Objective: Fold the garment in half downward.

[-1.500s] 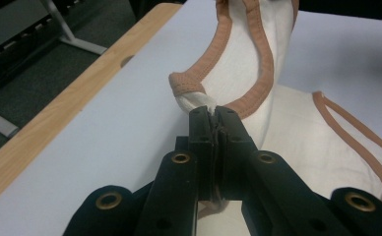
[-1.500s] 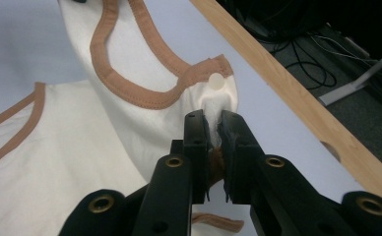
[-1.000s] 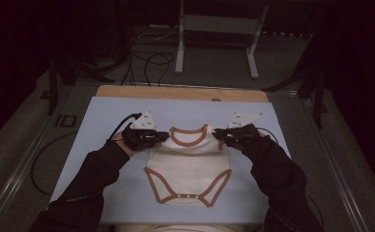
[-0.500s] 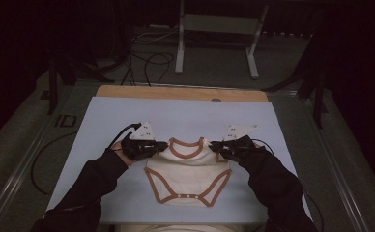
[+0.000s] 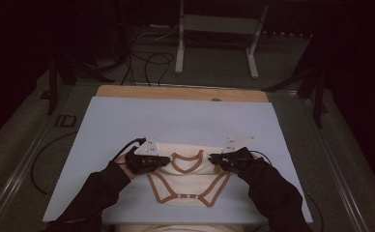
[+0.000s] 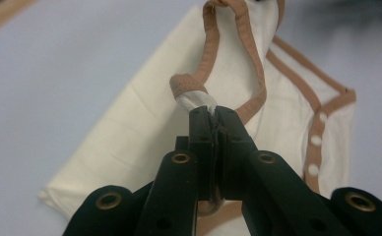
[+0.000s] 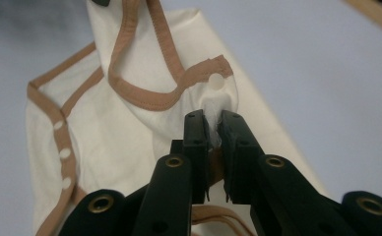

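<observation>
1 baby bodysuit (image 5: 188,176), cream cotton-looking knit w/ tan-brown ribbed binding round neck and leg openings, lies on the desk (image 5: 127,121) near the front edge, neck end away from the person, crotch end toward them. White round snaps: 3 in a row on the binding in each gripper view, plus 1 on the shoulder tab by the right jaws. Fabric soft, lightly creased, sides folded in.

2 grippers, black, each w/ a grey three-cornered plate on top. Left gripper (image 6: 211,115): jaws clenched on the left shoulder corner, pinching a bit of white fabric beside the tan binding loop. Right gripper (image 7: 212,120): jaws clamped on the right shoulder corner, cloth bunched betw. them just under the snap.

Desk: pale blue-grey smooth sheet, 1 wood strip (image 5: 180,93) along the far edge. Dark sleeves on both forearms. No containers.
</observation>
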Demonstrator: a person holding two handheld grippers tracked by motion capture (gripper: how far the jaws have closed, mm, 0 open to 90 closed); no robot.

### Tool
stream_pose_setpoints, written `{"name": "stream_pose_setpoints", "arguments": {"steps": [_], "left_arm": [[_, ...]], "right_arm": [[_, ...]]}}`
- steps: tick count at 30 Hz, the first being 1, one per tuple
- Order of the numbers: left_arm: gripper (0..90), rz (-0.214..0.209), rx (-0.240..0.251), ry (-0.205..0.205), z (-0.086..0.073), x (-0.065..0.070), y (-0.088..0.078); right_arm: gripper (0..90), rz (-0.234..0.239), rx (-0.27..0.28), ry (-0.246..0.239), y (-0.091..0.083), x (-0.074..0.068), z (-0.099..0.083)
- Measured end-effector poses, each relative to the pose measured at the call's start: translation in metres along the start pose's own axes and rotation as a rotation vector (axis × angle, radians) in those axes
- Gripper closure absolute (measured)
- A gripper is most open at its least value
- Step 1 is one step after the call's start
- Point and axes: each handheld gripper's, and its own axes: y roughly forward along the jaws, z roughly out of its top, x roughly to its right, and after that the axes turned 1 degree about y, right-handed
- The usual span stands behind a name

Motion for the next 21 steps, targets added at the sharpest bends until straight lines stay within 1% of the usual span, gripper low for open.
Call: {"name": "stream_pose_setpoints", "arguments": {"steps": [3,4,5,7,9,10,11,13,14,15,16,17,18,19,20,21], "left_arm": [[86.8,-0.008,-0.016,-0.02,-0.009,0.001,0.005],[86.8,-0.012,-0.019,-0.035,-0.013,0.001,0.007],[86.8,-0.015,-0.026,-0.041,-0.015,0.001,0.008],[86.7,-0.024,-0.033,-0.041,-0.019,0.004,0.009],[86.7,-0.031,-0.046,-0.045,-0.023,0.007,0.012],[86.6,-0.04,-0.052,-0.059,-0.025,0.008,0.014],[86.5,-0.044,-0.055,-0.065,-0.028,0.009,0.016],[86.3,-0.06,-0.063,-0.072,-0.032,0.011,0.019],[86.3,-0.052,-0.069,-0.074,-0.034,0.011,0.021],[85.9,-0.051,-0.075,-0.086,-0.036,0.01,0.022],[85.3,-0.049,-0.074,-0.097,-0.038,0.009,0.023],[83.4,-0.045,-0.072,-0.107,-0.04,0.008,0.024],[79.6,-0.045,-0.066,-0.117,-0.042,0.007,0.024],[72.8,-0.04,-0.056,-0.125,-0.043,0.005,0.024],[66.6,-0.042,-0.045,-0.148,-0.044,0.002,0.022],[63.2,-0.039,-0.035,-0.163,-0.044,0.0,0.02]], "right_arm": [[82.6,0.02,-0.018,0.019,0.007,-0.004,-0.007],[82.5,0.025,-0.028,0.024,0.009,-0.006,-0.01],[82.5,0.027,-0.032,0.033,0.012,-0.007,-0.012],[82.5,0.03,-0.047,0.027,0.015,-0.01,-0.017],[82.4,0.031,-0.054,0.027,0.017,-0.015,-0.019],[82.3,0.031,-0.064,0.001,0.018,-0.016,-0.021],[82.3,0.024,-0.07,0.014,0.019,-0.018,-0.022],[82.0,0.031,-0.086,0.01,0.023,-0.018,-0.026],[82.0,0.033,-0.09,0.035,0.025,-0.019,-0.028],[81.7,0.041,-0.095,0.04,0.027,-0.018,-0.03],[81.3,0.039,-0.105,0.088,0.028,-0.02,-0.031],[80.5,0.037,-0.109,0.094,0.03,-0.018,-0.032],[78.1,0.035,-0.111,0.084,0.031,-0.015,-0.033],[75.2,0.033,-0.112,0.085,0.032,-0.013,-0.034],[70.5,0.036,-0.121,0.097,0.032,-0.013,-0.034],[66.6,0.046,-0.125,0.096,0.032,-0.011,-0.034]]}}
